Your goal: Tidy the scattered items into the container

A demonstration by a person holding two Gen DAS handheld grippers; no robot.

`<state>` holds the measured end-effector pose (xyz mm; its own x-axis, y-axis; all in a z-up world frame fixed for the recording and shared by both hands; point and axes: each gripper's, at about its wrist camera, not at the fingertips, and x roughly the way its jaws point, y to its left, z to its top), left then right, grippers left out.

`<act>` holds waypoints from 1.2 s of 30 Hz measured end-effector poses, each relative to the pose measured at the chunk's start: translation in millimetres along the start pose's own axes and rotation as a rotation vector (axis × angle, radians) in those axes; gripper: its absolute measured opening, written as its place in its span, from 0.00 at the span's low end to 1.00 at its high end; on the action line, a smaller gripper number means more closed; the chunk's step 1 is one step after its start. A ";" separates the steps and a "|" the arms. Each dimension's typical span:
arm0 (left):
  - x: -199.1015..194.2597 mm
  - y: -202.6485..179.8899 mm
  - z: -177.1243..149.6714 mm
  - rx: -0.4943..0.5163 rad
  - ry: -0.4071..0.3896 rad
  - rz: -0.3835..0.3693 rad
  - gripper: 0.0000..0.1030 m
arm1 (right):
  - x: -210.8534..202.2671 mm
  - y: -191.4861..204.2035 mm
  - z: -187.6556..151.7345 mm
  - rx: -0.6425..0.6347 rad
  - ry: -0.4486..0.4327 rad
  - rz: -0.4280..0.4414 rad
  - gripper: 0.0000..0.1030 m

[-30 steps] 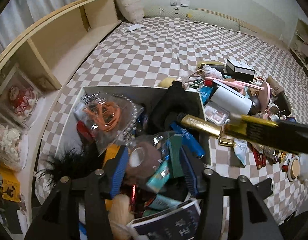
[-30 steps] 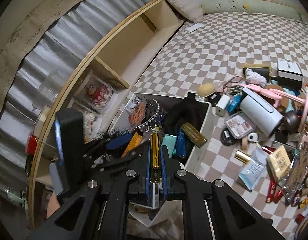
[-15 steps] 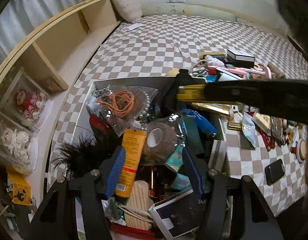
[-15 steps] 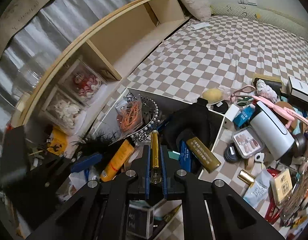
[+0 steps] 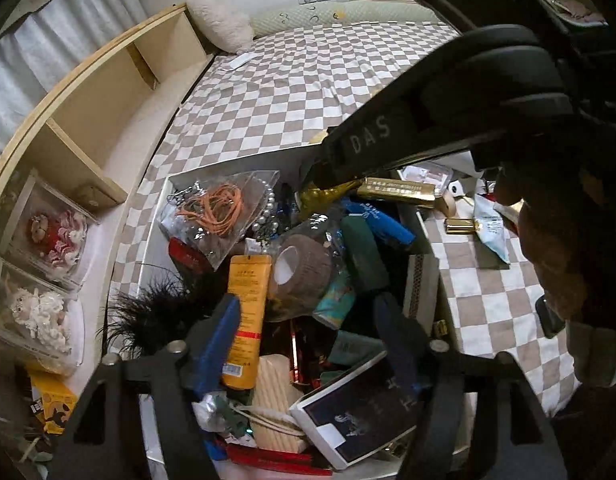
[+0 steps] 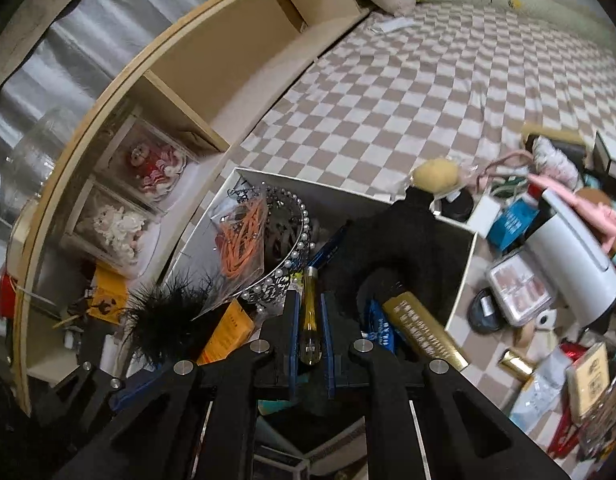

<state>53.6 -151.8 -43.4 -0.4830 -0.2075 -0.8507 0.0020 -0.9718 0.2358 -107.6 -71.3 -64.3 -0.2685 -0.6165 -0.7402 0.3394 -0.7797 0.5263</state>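
A white box on the checkered bed is packed with items; it also shows in the left wrist view. My right gripper is shut on a slim gold tube and holds it above the box, over a black cloth and a pearl tiara. In the left wrist view the right gripper reaches in from the upper right, the gold tube poking out below it. My left gripper is open and empty above an orange tube and a brown tape roll.
Scattered items lie right of the box: a white cylinder, a nail case, a gold box on the rim, packets. A wooden shelf with doll cases runs along the left. A phone lies at right.
My right gripper has carried the gold tube further over the box and lower. My left gripper has drawn back a little and stays open above the box.
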 end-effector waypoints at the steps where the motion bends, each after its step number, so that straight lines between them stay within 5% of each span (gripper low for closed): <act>1: 0.4 1.9 -0.6 -0.006 0.001 0.000 0.69 | 1.4 -0.6 -0.4 0.008 0.003 0.003 0.13; 3: 1.2 5.6 -2.0 -0.017 0.004 -0.003 0.69 | 2.3 -0.4 -0.9 0.014 0.002 0.023 0.27; 5: 1.6 8.2 -3.0 -0.023 0.007 -0.001 0.69 | -2.5 -0.1 -1.7 0.026 -0.021 0.038 0.71; 10: 1.6 7.9 -4.6 -0.017 0.009 0.009 0.69 | -19.0 2.6 -0.2 0.024 -0.090 0.048 0.75; 13: 0.0 4.4 -5.9 -0.002 0.008 0.019 0.70 | -28.6 -1.4 -1.6 0.047 -0.154 0.042 1.00; 16: -3.1 0.7 -7.0 0.017 -0.003 0.046 0.82 | -36.0 -5.4 -2.3 0.050 -0.194 0.031 1.00; 21: -7.3 0.0 -7.2 0.016 -0.016 0.060 0.84 | -45.9 -10.2 -5.2 0.054 -0.233 0.016 1.00; 24: -9.4 -0.4 -7.1 0.011 -0.023 0.063 1.00 | -49.9 -11.8 -8.2 0.048 -0.242 0.006 1.00; 36: -24.6 -11.0 -3.6 -0.011 -0.067 0.052 1.00 | -75.0 -21.2 -24.6 -0.020 -0.290 -0.097 1.00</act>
<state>68.6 -136.4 -26.7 -0.5393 -0.2503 -0.8040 0.0384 -0.9611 0.2735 -72.5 -5.8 -30.2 -0.5455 -0.5471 -0.6349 0.3161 -0.8359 0.4487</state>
